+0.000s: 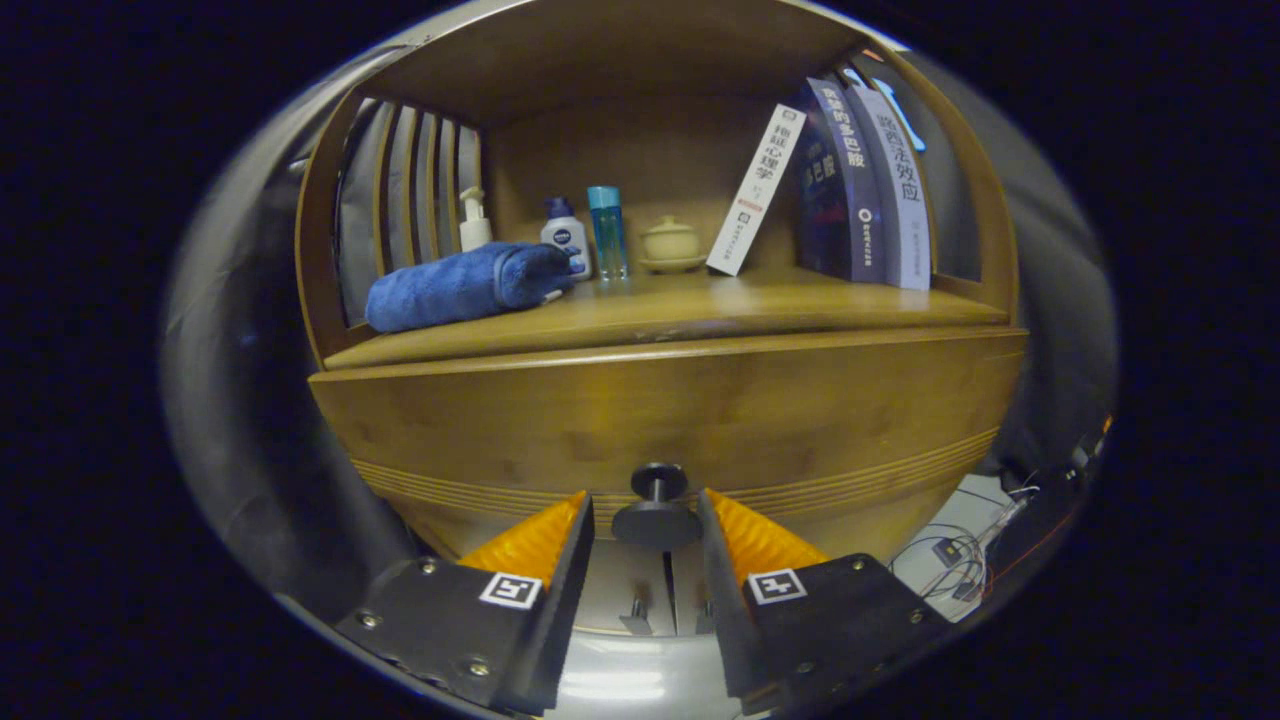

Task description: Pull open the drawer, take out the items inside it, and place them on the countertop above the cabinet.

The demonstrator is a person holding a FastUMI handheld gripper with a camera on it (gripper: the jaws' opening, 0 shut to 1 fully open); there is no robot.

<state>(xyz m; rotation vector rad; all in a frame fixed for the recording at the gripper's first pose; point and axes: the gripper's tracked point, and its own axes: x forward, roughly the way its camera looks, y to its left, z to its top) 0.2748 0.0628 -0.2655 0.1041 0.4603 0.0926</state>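
Dark drawer knob (657,510) between parted tongs (647,520).

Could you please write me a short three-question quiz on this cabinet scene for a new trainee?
1. True or false: the drawer is already pulled open.
2. Where does the drawer knob sit relative to the gripper? A) between its jaws B) far beyond them C) beside the left jaw
3. What lies on the countertop in front of the pump bottle?

Key: 1. False, its front is flush. 2. A, jaws open, not pressing. 3. A rolled blue towel.
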